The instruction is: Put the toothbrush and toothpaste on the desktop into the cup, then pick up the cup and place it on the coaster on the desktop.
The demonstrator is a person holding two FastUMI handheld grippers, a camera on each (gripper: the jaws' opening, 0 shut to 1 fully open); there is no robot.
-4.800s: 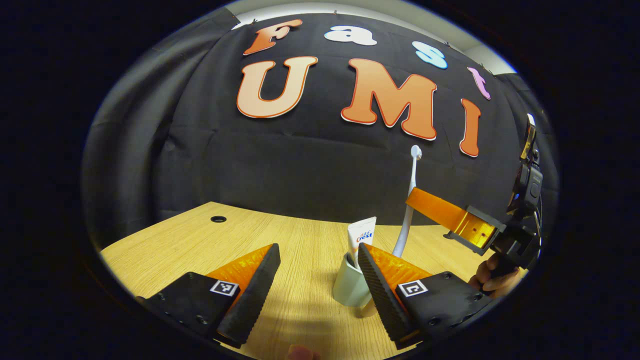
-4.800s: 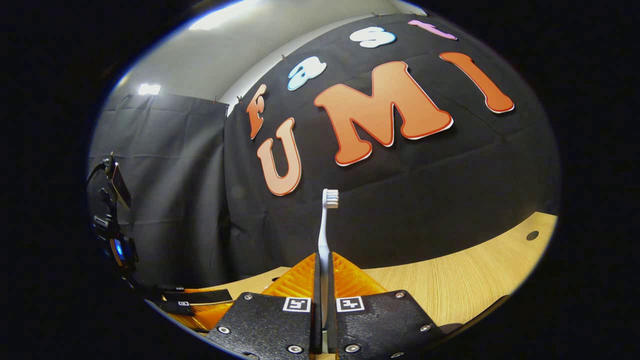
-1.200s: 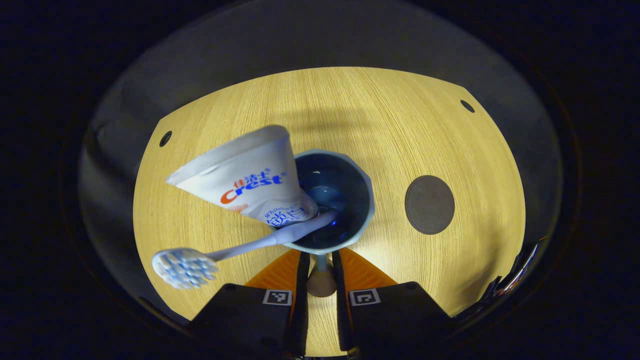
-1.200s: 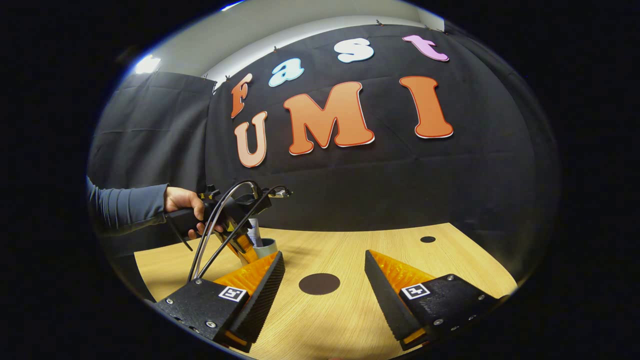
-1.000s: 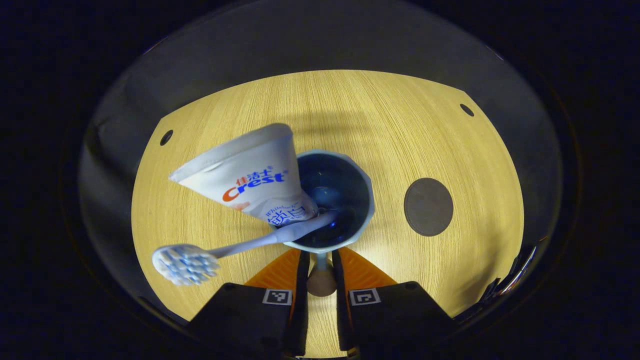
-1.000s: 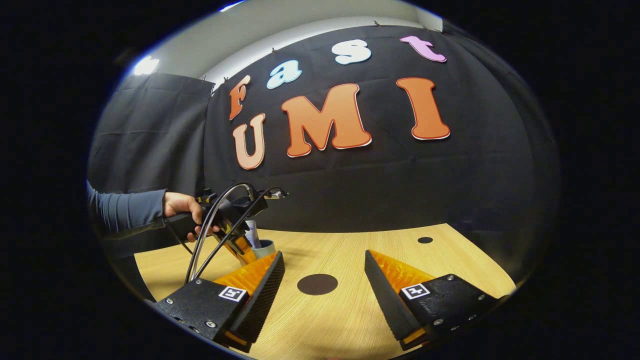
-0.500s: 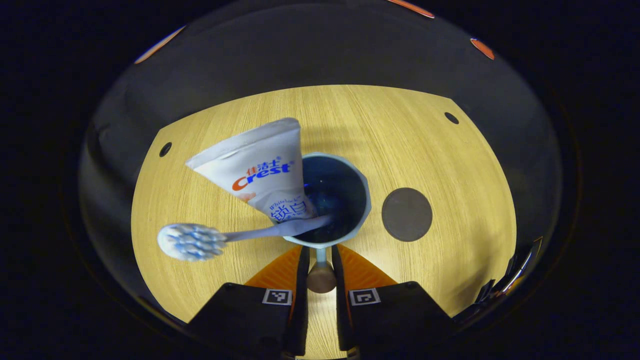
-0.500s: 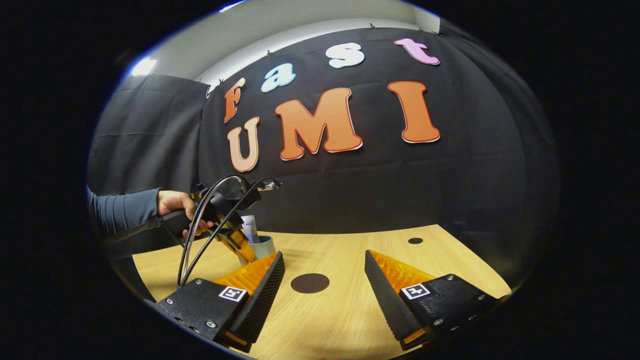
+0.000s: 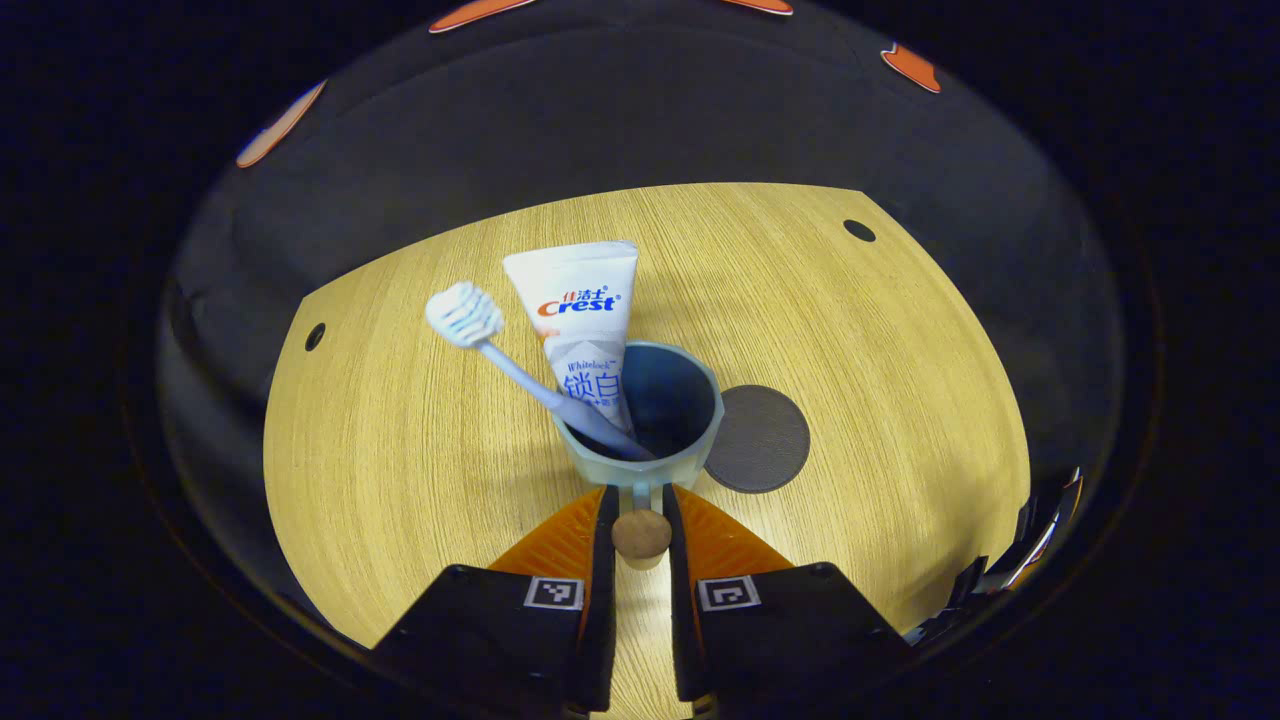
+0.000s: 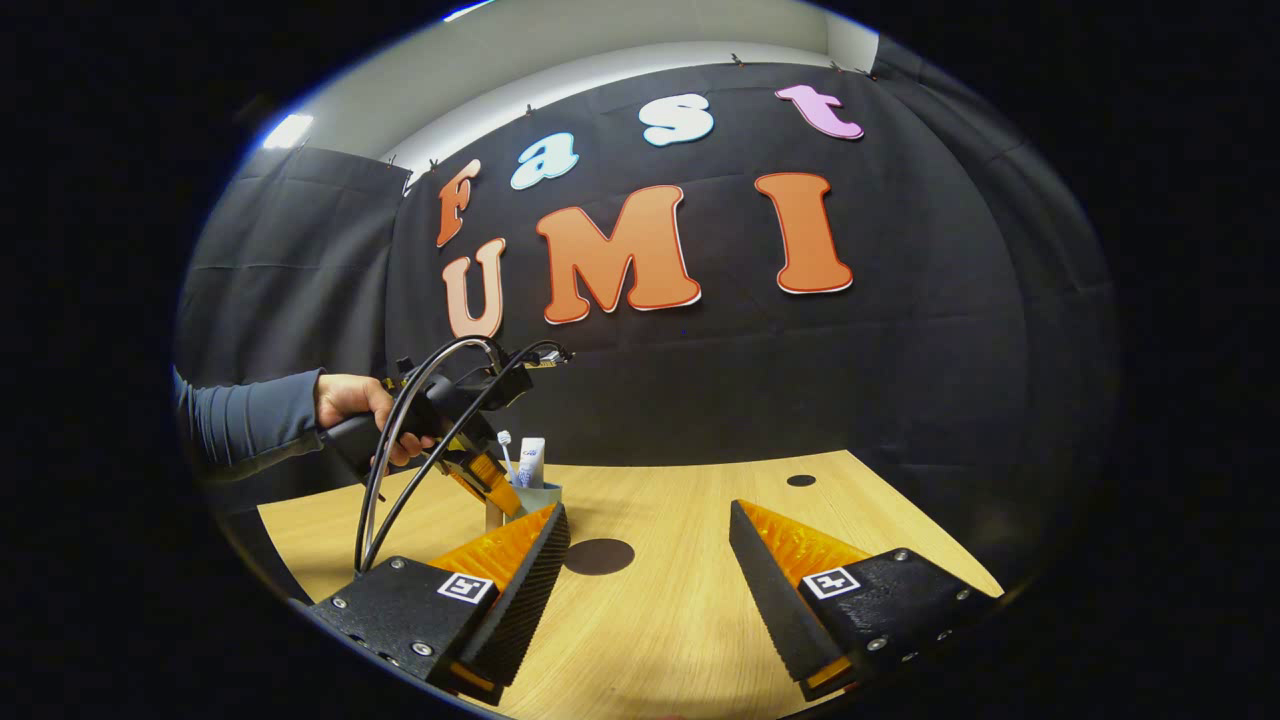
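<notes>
A pale blue cup [image 9: 690,455] holds a white toothpaste tube [image 9: 578,310] and a white toothbrush [image 9: 465,312], both leaning out over its far-left rim. My left gripper [image 9: 637,505] is shut on the cup's handle, whose round brown end shows between the fingers. The dark round coaster [image 9: 765,440] lies just right of the cup, its left edge hidden behind it. In the right gripper view the left gripper [image 10: 495,490] holds the cup [image 10: 540,493] just above the desk, left of the coaster [image 10: 598,556]. My right gripper [image 10: 647,510] hovers open near the desk's front.
The wooden desk [image 9: 880,360] has small cable holes at the far right [image 9: 858,230] and far left [image 9: 315,336]. A hand in a grey-blue sleeve [image 10: 350,400] holds the left gripper, with cables looping off it. Black cloth closes the back.
The left gripper has carried the cup rightward until it overlaps the coaster's edge. The toothbrush has swung from low-left to more upright. The right gripper stays open.
</notes>
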